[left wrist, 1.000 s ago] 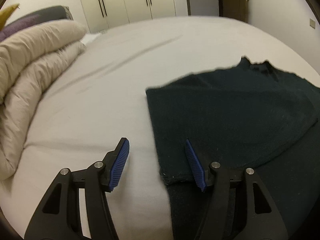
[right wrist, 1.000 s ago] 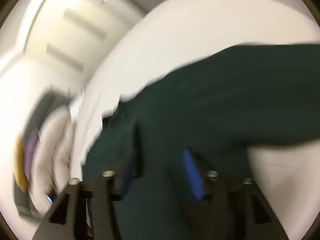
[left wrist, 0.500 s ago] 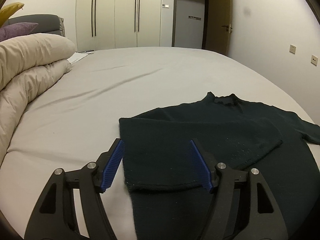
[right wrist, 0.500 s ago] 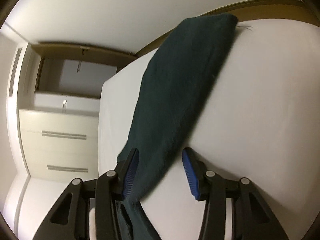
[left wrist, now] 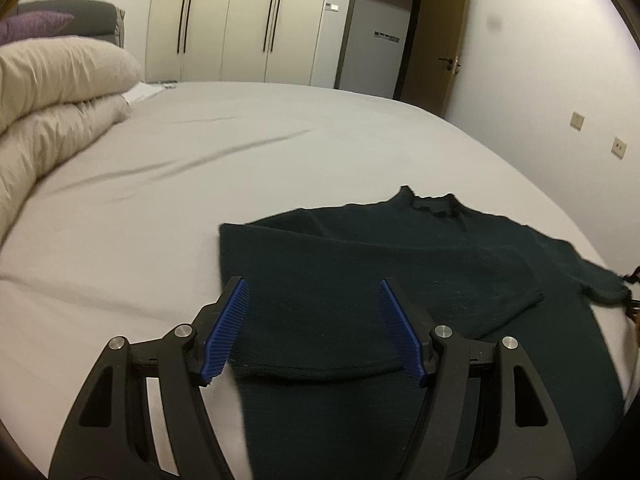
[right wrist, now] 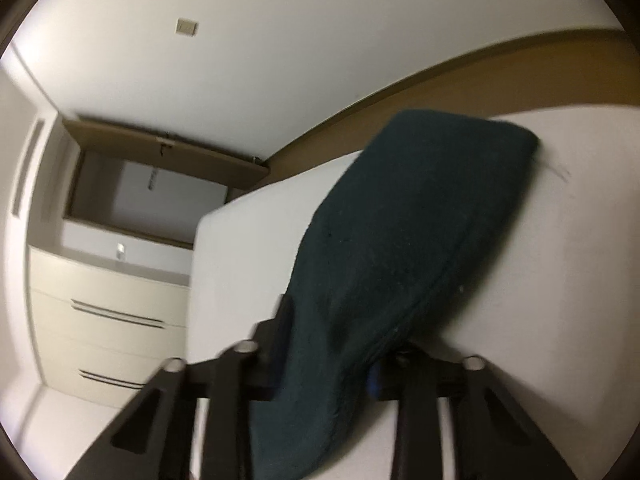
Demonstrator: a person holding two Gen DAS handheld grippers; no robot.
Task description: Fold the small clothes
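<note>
In the left wrist view the sweater (left wrist: 400, 300) runs off the bottom edge, so its hem is out of sight, and its folded-over sleeve covers part of the body. The other sleeve (left wrist: 596, 284) ends at the right edge, where only a dark sliver of something shows, too little to name. The duvet (left wrist: 52, 112) and pillow (left wrist: 32, 28) are cut off at the left edge.

In the right wrist view the whole frame is softly blurred. The sleeve (right wrist: 400, 260) drapes over the right gripper (right wrist: 332, 344) as its jaws close on it, hiding both pads almost wholly; only a blue speck shows. The sleeve's lower end leaves the frame at the bottom.
</note>
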